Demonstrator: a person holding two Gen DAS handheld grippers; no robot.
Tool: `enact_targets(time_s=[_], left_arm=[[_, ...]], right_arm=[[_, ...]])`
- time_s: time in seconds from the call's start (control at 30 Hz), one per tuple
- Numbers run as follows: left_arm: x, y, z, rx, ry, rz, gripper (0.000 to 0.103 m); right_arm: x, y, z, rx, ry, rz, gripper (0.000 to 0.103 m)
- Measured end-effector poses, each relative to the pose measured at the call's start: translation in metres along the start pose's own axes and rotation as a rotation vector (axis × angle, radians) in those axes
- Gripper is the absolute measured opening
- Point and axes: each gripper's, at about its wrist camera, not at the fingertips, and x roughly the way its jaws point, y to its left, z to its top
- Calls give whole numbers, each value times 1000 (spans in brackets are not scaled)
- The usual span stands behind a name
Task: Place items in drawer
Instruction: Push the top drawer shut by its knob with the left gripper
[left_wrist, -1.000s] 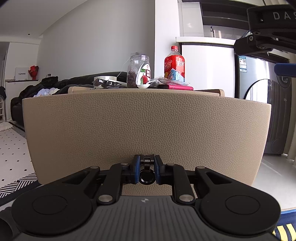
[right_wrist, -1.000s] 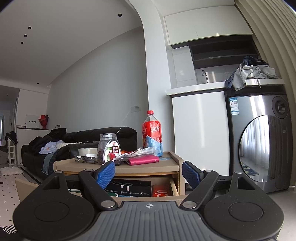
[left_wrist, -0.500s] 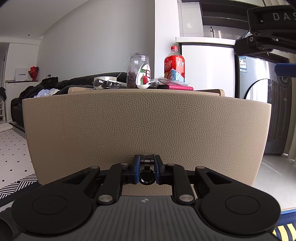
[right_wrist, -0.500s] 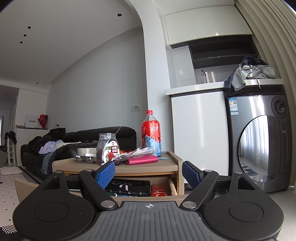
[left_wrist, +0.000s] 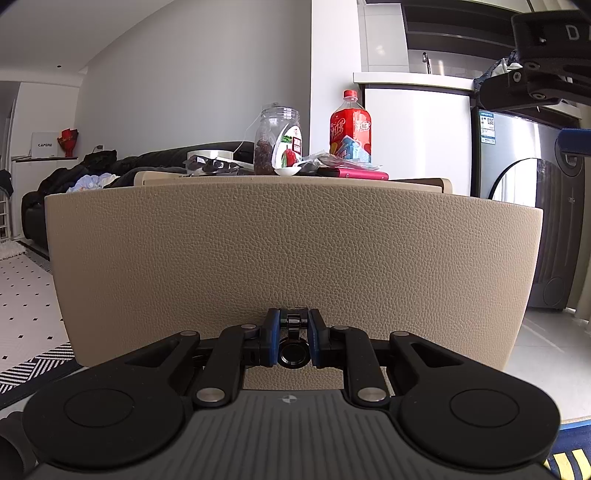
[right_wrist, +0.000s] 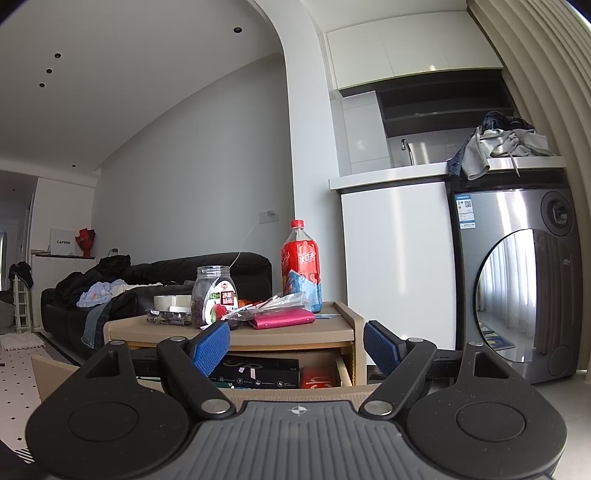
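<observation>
A beige leather-textured drawer front (left_wrist: 291, 254) stands pulled open below the cluttered worktop (right_wrist: 236, 334). The left hand-held gripper (left_wrist: 292, 338) is clamped on its black knob (left_wrist: 293, 355); the right hand-held gripper (right_wrist: 295, 347) hovers spread wide, empty. The tall red soda bottle (right_wrist: 301, 267) near the worktop's back right corner could likely topple if the drawer jerks.

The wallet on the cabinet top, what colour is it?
Pink; the wallet shows best in the right wrist view.

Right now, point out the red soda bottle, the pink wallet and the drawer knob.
red soda bottle (right_wrist: 300, 264): right wrist view, on its red label.
pink wallet (right_wrist: 282, 318): right wrist view, on its long front edge.
drawer knob (left_wrist: 293, 354): left wrist view, on the black round end between the left hand-held gripper's fingers.
</observation>
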Motion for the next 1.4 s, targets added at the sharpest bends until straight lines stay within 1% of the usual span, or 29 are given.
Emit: enact_targets(time_s=[0.37,0.4,0.63,1.4], left_arm=[[5,0,2,0,5,-1,18],[6,0,3,0,5,-1,19],[12,0,5,6,13,-4,18],[38,1,14,5,24,-4,19]], right_arm=[[4,0,0,1,-1,-2,83],[-6,-5,0,1,-1,-2,83],[-6,-5,0,0,0,-2,83],[-3,-8,0,7,0,-17,83]])
